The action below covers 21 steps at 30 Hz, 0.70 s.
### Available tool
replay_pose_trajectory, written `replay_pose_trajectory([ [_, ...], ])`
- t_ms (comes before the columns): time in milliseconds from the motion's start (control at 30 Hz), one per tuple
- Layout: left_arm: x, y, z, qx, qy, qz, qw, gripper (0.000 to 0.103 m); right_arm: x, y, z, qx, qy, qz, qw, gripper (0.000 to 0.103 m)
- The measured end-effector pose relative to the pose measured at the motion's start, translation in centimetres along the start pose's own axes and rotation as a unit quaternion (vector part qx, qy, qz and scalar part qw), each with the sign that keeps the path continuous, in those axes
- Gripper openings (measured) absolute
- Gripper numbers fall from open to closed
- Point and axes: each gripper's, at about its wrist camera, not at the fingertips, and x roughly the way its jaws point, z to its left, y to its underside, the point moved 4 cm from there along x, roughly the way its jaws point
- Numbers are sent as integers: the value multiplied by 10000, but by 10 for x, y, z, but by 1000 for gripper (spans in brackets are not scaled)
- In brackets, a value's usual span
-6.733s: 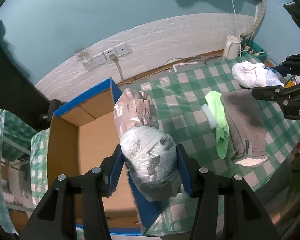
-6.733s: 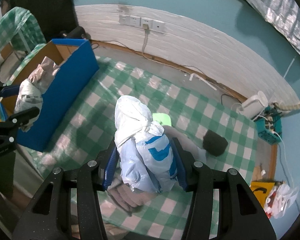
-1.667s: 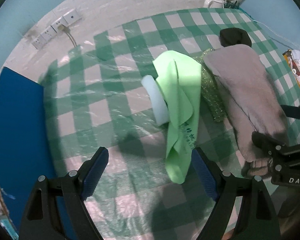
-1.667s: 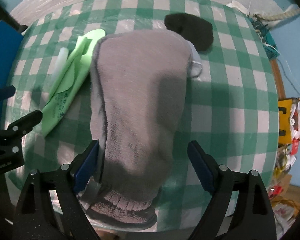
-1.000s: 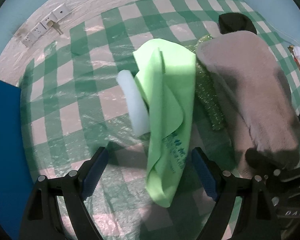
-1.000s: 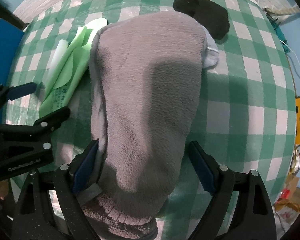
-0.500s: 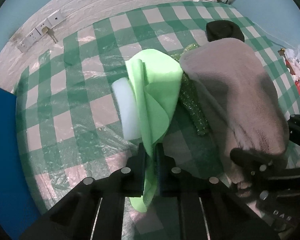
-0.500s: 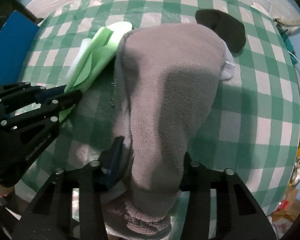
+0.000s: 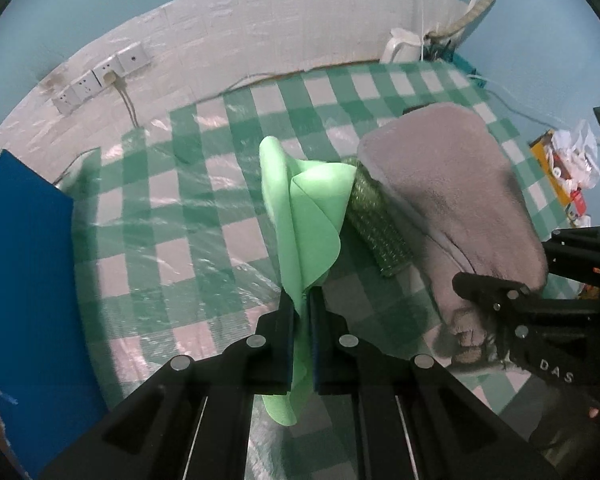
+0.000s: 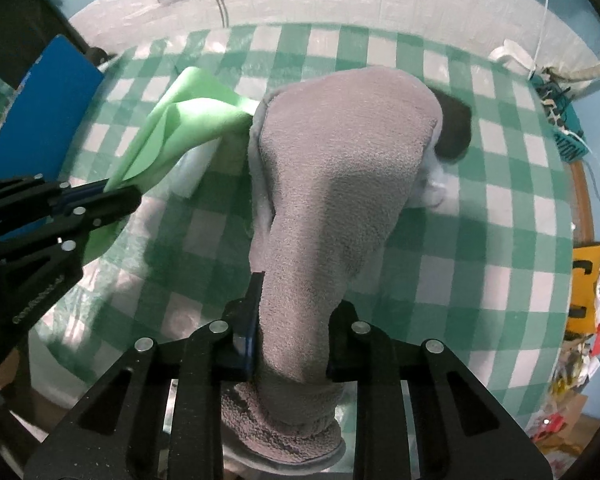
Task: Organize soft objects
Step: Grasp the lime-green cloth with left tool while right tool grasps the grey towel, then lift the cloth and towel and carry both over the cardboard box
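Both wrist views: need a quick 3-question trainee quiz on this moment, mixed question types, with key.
1. True or false: the left gripper is open above the green cloth.
2. Multiple choice: what is the right gripper shut on? A) the glittery green scrubber B) the grey fleece item C) the blue box
3. Fill in: in the right wrist view, a dark ____ object shows just behind the grey fleece item on the checked tablecloth.

Key:
1. False; its jaws are shut on the green cloth, which is partly lifted.
2. B
3. black; what it is cannot be told.
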Motion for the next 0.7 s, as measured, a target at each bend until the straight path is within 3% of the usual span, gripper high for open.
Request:
replay_pose_trajectory([
  [233,-23,1,9,-53,5,-238,9997,6,-36,0,-3,-111,45,-258,9996,23],
  [700,-56,9,28,-171,-167,-514,9984,6,-56,-15,15,-406,27,-544,9977,23],
])
